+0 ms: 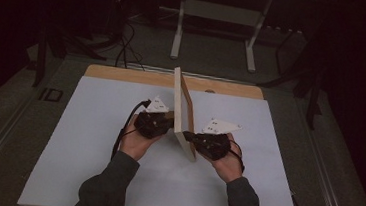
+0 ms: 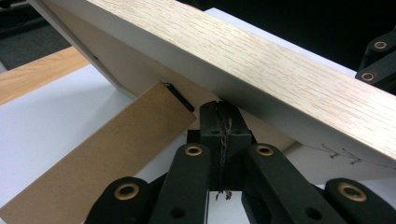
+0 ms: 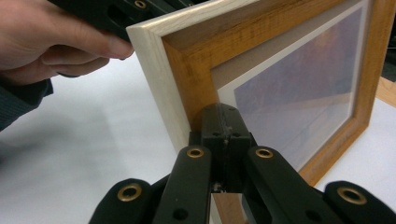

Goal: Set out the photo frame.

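Frame [image 1: 184,110] stood upright, propped between clenched left gripper [image 2: 219,116] and clenched right gripper [image 3: 223,122], neither grasping; next, swing stand [image 2: 102,154] out.

Each forearm wears a dark grey-green knit sleeve [image 1: 108,189], ribbed at the cuff. The left gripper [image 1: 167,122] and right gripper [image 1: 193,138] are matte black with brass-ringed pivot screws, each topped by a pale three-cornered plate. A black cable [image 1: 124,128] loops from the left gripper at nine o'clock.

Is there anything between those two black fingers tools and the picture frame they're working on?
Nothing visible. The left gripper meets the back of the picture frame, beside its brown stand flap; the right gripper presses shut against its front.
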Available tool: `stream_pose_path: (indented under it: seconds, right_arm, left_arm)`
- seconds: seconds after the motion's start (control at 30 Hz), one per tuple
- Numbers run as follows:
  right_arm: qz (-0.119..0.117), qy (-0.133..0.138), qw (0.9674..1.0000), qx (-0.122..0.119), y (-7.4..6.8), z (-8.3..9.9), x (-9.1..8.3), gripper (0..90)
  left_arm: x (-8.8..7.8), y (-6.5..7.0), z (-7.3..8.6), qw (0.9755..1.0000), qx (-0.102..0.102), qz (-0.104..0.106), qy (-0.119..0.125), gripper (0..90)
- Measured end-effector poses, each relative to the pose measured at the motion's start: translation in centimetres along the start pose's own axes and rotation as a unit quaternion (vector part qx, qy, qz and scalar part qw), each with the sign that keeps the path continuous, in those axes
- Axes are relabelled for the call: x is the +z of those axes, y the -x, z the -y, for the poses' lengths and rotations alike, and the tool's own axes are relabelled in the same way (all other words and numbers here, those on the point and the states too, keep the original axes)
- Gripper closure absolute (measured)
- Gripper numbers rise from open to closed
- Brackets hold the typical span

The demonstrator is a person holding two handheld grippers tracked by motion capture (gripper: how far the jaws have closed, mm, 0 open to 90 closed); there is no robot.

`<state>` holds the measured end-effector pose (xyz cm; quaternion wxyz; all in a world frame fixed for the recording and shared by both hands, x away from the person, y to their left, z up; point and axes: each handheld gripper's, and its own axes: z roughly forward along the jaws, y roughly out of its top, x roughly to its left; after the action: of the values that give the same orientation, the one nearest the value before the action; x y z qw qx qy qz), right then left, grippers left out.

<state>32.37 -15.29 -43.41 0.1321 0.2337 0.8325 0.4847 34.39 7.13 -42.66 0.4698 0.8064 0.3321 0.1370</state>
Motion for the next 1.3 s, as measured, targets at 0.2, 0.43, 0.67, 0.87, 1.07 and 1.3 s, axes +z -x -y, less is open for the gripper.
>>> stream_pose_path:
  seconds: [0.2,0.43,0.67,0.87,1.07,1.3]
  right_arm:
    - [0.000,-0.001,1.0000,0.003,-0.1,-0.1,0.2,90.0]
    - [0.001,0.002,1.0000,0.005,-0.1,-0.5,0.8,90.0]
    - [0.008,-0.001,0.9999,0.008,-0.2,-0.8,1.5,90.0]
    - [0.012,-0.005,0.9999,0.006,-0.4,-1.1,2.5,90.0]
    - [0.014,-0.003,0.9998,0.012,-0.5,-1.3,3.1,90.0]
    - [0.030,-0.007,0.9995,0.007,-0.9,-1.6,3.6,90.0]
  left_arm:
    - [0.0,-0.7,0.0,0.9998,-0.008,0.019,0.001,90.0]
    - [0.1,-1.6,-0.1,0.9995,-0.012,0.028,0.006,90.0]
    - [0.2,-2.4,-0.5,0.9994,-0.015,0.033,0.003,90.0]
    - [0.4,-3.4,-0.6,0.9985,-0.031,0.043,0.009,90.0]
    - [0.4,-4.4,-0.4,0.9972,-0.042,0.060,0.018,90.0]
    - [0.4,-5.0,-0.2,0.9966,-0.041,0.067,0.025,90.0]
